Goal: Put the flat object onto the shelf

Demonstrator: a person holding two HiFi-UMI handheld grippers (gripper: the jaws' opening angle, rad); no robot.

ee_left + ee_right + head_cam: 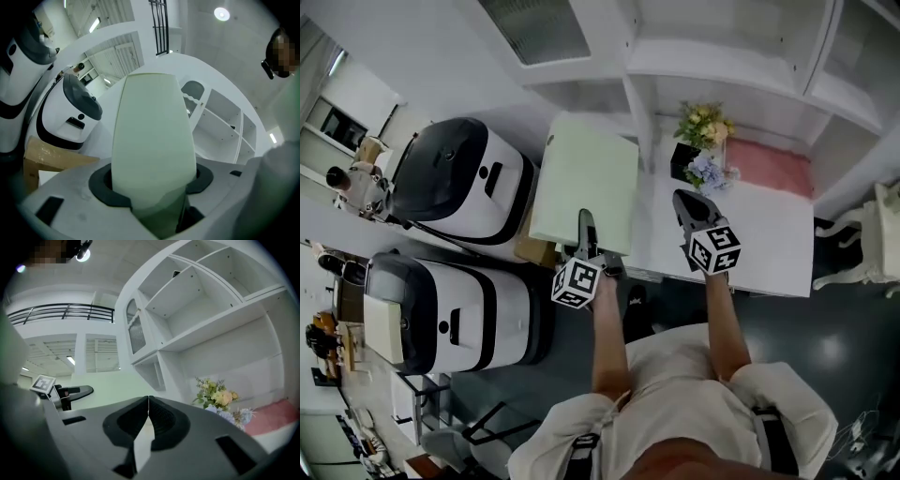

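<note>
The flat object is a pale green board [586, 178], held level off the left end of the white table [769, 239]. My left gripper [586, 228] is shut on its near edge. In the left gripper view the board [154, 126] fills the gap between the jaws of the left gripper [154, 187] and runs out ahead. My right gripper [689, 208] hovers over the table beside the board, shut and holding nothing; its own view shows the right gripper [148, 411] with pads touching. The white shelf unit [712, 66] [197, 310] stands behind the table with bare compartments.
A vase of flowers [705, 131] [218, 397] and a pink cloth [769, 164] lie at the table's back. Two white-and-black machines [459, 183] [450, 309] stand to the left. A cardboard box [534, 251] [47, 159] sits under the board.
</note>
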